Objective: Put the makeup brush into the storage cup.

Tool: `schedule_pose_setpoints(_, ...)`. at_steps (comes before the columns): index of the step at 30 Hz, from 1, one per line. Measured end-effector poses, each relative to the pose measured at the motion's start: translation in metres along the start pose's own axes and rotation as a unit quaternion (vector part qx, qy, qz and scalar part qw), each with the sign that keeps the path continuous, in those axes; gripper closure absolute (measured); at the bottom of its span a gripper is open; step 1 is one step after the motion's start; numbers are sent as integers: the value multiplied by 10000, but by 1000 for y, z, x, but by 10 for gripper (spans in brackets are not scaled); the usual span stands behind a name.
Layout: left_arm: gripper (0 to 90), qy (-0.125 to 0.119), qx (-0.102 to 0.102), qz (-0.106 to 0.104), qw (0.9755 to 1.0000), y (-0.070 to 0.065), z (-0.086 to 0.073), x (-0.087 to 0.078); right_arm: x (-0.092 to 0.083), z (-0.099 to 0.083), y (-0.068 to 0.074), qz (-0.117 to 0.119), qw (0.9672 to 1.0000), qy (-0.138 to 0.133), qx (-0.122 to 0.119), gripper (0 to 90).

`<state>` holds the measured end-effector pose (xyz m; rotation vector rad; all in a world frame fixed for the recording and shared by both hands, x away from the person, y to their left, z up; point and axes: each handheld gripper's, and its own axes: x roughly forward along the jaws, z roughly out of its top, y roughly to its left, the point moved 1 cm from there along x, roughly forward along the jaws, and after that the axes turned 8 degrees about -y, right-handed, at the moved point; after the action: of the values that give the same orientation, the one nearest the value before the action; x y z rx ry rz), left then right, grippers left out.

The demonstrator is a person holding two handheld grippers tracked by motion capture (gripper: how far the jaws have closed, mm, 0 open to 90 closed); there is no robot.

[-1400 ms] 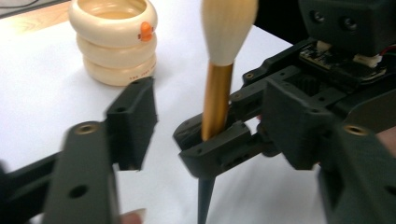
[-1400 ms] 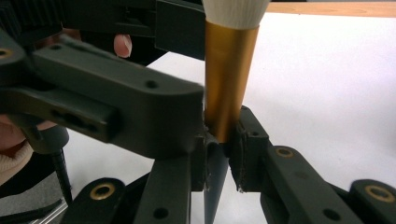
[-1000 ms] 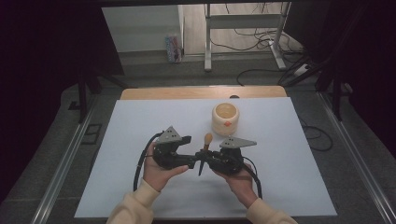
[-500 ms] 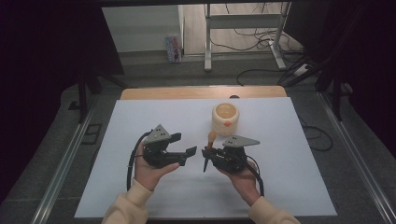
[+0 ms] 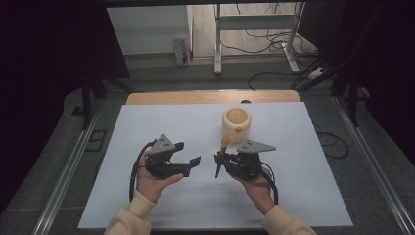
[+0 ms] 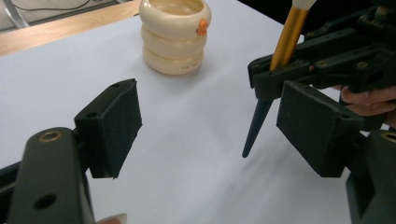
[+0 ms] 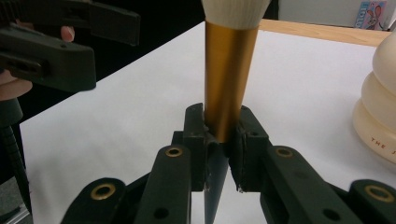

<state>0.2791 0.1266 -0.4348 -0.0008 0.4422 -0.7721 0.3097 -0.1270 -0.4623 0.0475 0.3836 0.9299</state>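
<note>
White sheet (image 5: 147, 196) covers most of the table, a strip of bare wooden tabletop (image 5: 195, 97) showing along the far edge. Person stands at the near side, both forearms in pale cream sleeves (image 5: 132, 218) coming in over the sheet. Left gripper (image 5: 188, 161) sits in the left hand (image 5: 149, 181), raised a little off the sheet, jaws standing wide apart with nothing between them; in the left gripper view the two black pads (image 6: 116, 126) face each other across bare white sheet. Right gripper (image 5: 219, 160) sits in the right hand (image 5: 254, 183), just across a gap from the left one, jaws clamped narrow on a makeup brush (image 5: 222, 152). Brush stands roughly upright in the grip: gold ferrule (image 7: 226, 74) above the pads, cream bristle head at top, dark tapered handle (image 6: 256, 128) pointing down toward the sheet, tip near it but whether it touches I cannot tell. Cream ribbed holder (image 5: 237, 125), round, stacked-ring shape with a small orange knob on its front, stands on the sheet just beyond the right gripper, apart from it. The two grippers do not touch.
</note>
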Motion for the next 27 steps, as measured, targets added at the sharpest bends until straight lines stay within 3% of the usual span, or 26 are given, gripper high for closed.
schedule_pose_setpoints(13, 222, 153, 6, 23, 9999, 3, -8, 0, -3, 2, -3, -95, 9999, -31, -21, 777)
schedule_pose_setpoints(27, 220, 317, -86, 293, 9990, 19, -29, -17, -8, 6, -8, -178, 9998, -121, -23, 777)
